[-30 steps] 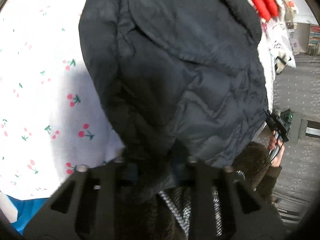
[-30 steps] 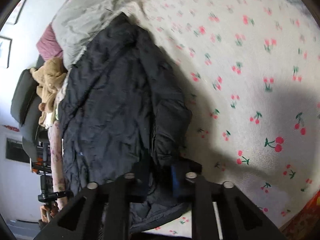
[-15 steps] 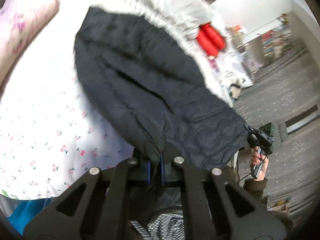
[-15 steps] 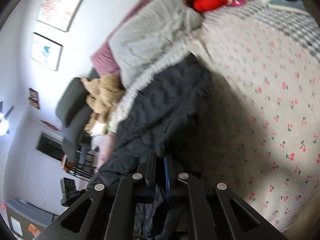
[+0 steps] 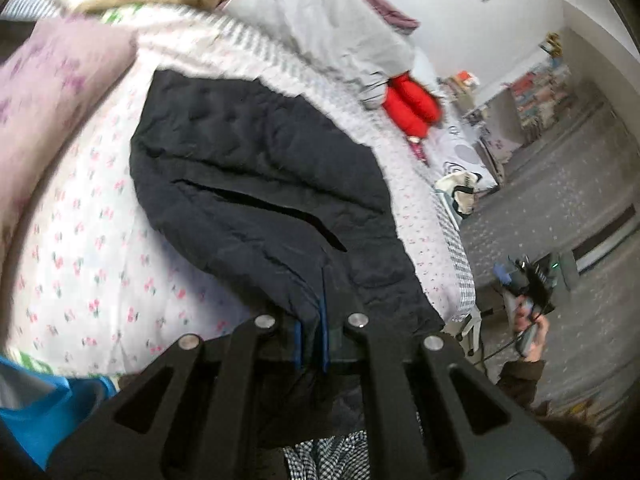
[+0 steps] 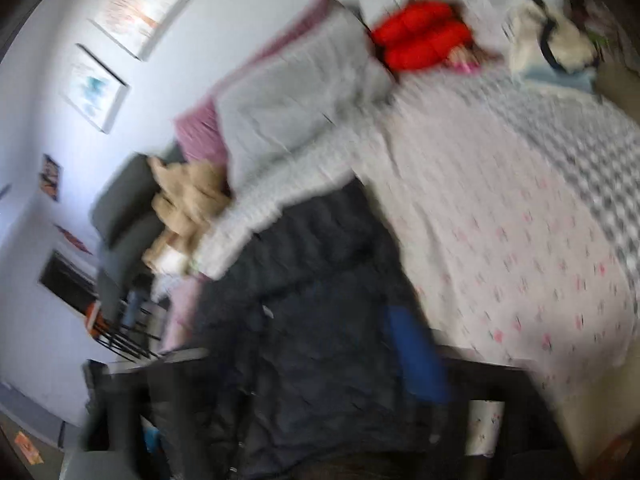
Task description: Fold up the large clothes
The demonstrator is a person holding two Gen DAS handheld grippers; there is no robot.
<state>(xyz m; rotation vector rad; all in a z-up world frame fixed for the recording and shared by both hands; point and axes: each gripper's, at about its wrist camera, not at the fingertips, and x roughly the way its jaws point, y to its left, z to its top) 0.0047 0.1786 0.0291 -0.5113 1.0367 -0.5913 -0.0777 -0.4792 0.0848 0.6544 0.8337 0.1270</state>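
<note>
Dark quilted fabric of the jacket (image 5: 256, 184) is pinched between my left gripper (image 5: 312, 328), the blue pads pressed together on its near hem, so the coat hangs from me and slopes away forward and down onto the cherry-print bedspread (image 5: 88, 248). Beyond it, ahead of my left fingers, lie a grey pillow (image 5: 320, 20) and a red bundle (image 5: 412, 108); to the left sits a pink flowered cushion (image 5: 52, 92). Off to the right I see my right gripper (image 5: 524, 280) held in a hand (image 5: 532, 328) over the carpet. From the right wrist view everything is smeared: my right gripper's jaws are opening, one blue pad (image 6: 416, 356) standing away to the right, and the jacket (image 6: 304, 320) lies in front of them; whether anything touches it I cannot tell.
</note>
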